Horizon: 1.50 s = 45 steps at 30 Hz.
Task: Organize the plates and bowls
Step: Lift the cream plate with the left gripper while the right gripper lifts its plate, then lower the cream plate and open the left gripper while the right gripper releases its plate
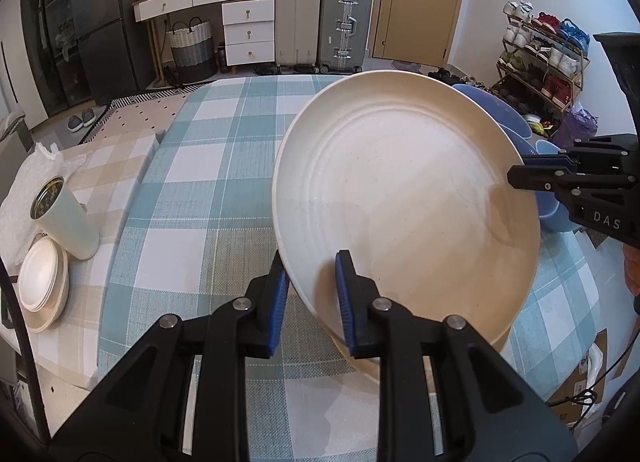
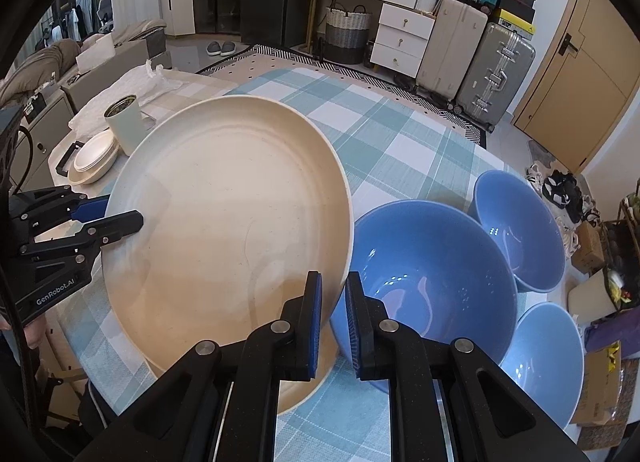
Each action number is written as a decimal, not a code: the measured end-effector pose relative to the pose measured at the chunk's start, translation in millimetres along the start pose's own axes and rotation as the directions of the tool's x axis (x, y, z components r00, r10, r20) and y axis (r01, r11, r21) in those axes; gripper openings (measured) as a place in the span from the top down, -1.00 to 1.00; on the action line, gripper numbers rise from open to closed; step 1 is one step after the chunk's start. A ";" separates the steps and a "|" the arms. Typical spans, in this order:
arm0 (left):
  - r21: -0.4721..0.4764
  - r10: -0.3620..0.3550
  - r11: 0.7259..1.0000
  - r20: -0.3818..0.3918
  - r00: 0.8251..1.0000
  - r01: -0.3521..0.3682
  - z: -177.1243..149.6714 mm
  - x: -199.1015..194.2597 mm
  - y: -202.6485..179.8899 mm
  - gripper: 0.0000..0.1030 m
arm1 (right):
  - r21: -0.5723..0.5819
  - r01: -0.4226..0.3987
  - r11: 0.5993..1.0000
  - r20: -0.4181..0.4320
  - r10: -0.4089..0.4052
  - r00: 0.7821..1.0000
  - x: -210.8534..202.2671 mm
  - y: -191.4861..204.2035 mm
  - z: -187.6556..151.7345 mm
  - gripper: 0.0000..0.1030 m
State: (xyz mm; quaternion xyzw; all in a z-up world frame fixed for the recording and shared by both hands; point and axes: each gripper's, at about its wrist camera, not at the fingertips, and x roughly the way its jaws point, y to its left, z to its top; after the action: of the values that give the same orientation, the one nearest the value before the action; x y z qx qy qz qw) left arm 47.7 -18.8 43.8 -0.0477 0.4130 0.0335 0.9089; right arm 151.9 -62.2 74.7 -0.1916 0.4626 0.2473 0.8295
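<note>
plate, large, cream, ridged rings inside, held tilted above the checked tabletop, one rim gripped on each side. left gripper: fingers pinching the plate's near rim, one blue pad under it and one on its inner face. right gripper: fingers pressed onto the plate's right rim, nearly closed. bowls, blue, three: large bowl just right of the plate and partly under its edge; second bowl farther right; third bowl at the near right. stack of small cream plates at the far left of the tabletop, beside an upright pale cup with dark contents. crumpled white plastic lies behind the cup.
</note>
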 end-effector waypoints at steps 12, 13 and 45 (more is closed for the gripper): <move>-0.013 0.004 1.000 -0.014 1.000 -0.004 -18.1 4.6 12.6 0.63 | 0.000 -0.021 1.000 -0.022 0.021 1.000 7.4 14.4 -14.3 0.76; -0.011 0.007 1.000 -0.014 1.000 -0.007 -19.0 5.0 13.1 0.63 | 0.001 -0.024 1.000 -0.025 0.024 0.999 8.8 15.6 -15.4 0.76; 0.084 0.024 0.996 -0.057 0.998 -0.019 -29.4 41.2 -11.8 0.61 | 0.068 -0.025 0.997 -0.092 0.031 0.995 36.2 12.6 -59.7 0.74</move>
State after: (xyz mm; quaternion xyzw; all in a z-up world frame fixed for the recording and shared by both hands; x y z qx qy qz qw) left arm 54.0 -33.0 -5.8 -0.0063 0.4406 0.0247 0.8973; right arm 120.6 -76.3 12.6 -0.1684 0.5117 0.2340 0.8094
